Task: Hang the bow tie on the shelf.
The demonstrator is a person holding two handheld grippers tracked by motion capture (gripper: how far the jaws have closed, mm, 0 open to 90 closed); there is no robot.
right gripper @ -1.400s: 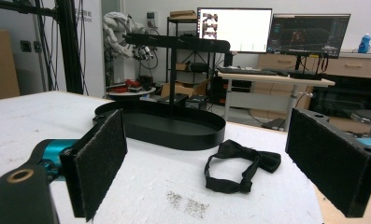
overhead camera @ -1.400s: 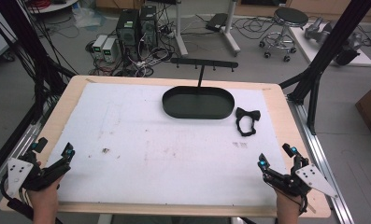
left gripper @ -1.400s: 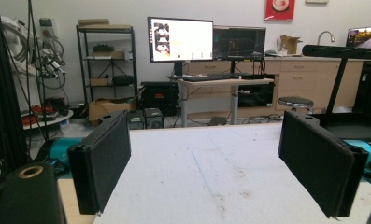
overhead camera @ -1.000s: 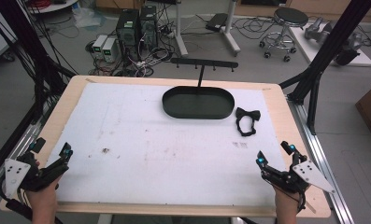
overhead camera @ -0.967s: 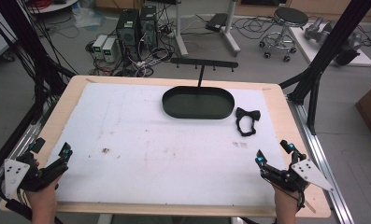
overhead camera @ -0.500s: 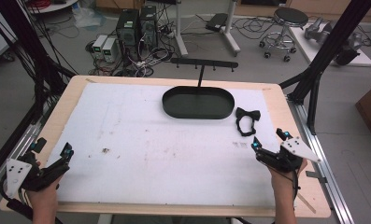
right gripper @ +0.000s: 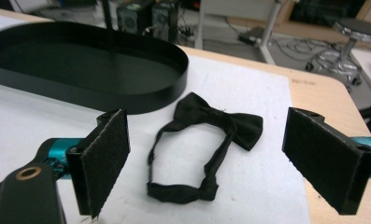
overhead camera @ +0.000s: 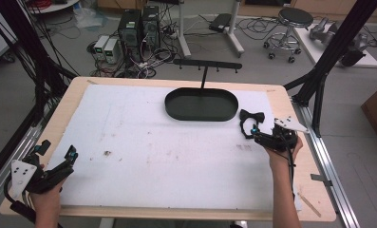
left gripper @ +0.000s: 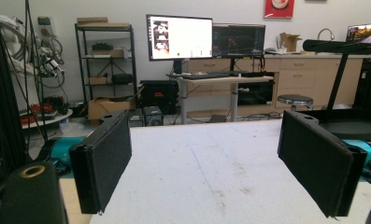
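Note:
A black bow tie (overhead camera: 250,120) with its strap looped lies on the white table cover, just right of a black oval tray (overhead camera: 201,105). In the right gripper view the bow tie (right gripper: 211,126) sits between and slightly beyond the open jaws, with the tray (right gripper: 80,70) to the upper left. My right gripper (overhead camera: 255,134) hovers open at the tie's near side. My left gripper (overhead camera: 58,154) rests open near the table's front left corner, nothing between its jaws. In the left gripper view the jaws stand wide apart over bare white cover.
A black rack with a crossbar (overhead camera: 207,65) rises behind the tray. The white cover (overhead camera: 153,142) spans most of the wooden table (overhead camera: 72,95). Black frame posts (overhead camera: 328,61) stand at the right; computers and cables lie on the floor beyond.
My right gripper moved forward from the front right corner up to the bow tie, staying open. The left gripper stayed where it was.

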